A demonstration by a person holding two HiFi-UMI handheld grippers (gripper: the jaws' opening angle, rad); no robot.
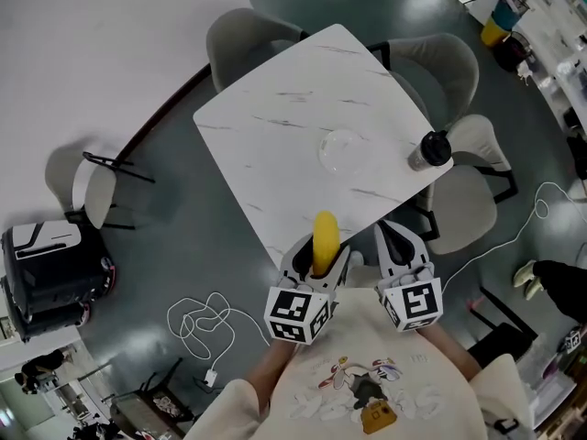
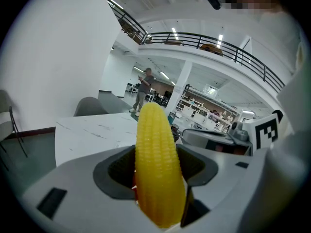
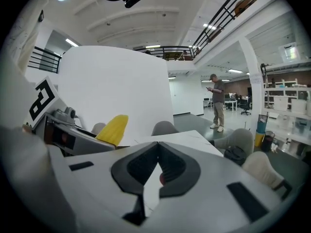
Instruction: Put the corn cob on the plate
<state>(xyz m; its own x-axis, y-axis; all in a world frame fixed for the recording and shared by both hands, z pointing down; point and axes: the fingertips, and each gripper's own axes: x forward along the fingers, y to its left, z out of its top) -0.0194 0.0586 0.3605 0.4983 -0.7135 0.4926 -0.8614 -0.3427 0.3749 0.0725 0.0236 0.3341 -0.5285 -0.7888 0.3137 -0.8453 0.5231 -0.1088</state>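
Holding entry: left gripper (image 1: pixel 317 257), one, jaws clamped on the corn cob (image 1: pixel 325 238), which stands tip-up between them. Corn cob, one, yellow, raised at the near corner of the table (image 1: pixel 275 122), at 6 o'clock in the head view. Right gripper (image 1: pixel 400 246), one, just beside the left at its 3 o'clock, with jaw tips together and nothing between them. White cable (image 1: pixel 204 324), one, looped on the floor at 7 o'clock. Table, one, white marbled top, set cornerwise. Plate (image 1: pixel 341 150), one, clear glass, lying near the middle of the top at 12 o'clock from the cob and well apart from it, with nothing on it. Cup (image 1: pixel 431 149), one, dark-lidded, at the table's 3 o'clock edge near the plate but not touching it. Chairs (image 1: pixel 243 37), three made out round the far and right sides, a fourth apart by the wall at 9 o'clock. Dark case (image 1: pixel 50 269), one, on the floor at 8 o'clock. Standing person (image 3: pixel 217 101), one, far off in the hall. Progress, by judgement: the cob is gripped and clear of the top, so the pick-up is done. The carry forward to the plate, the lowering and the release remain.
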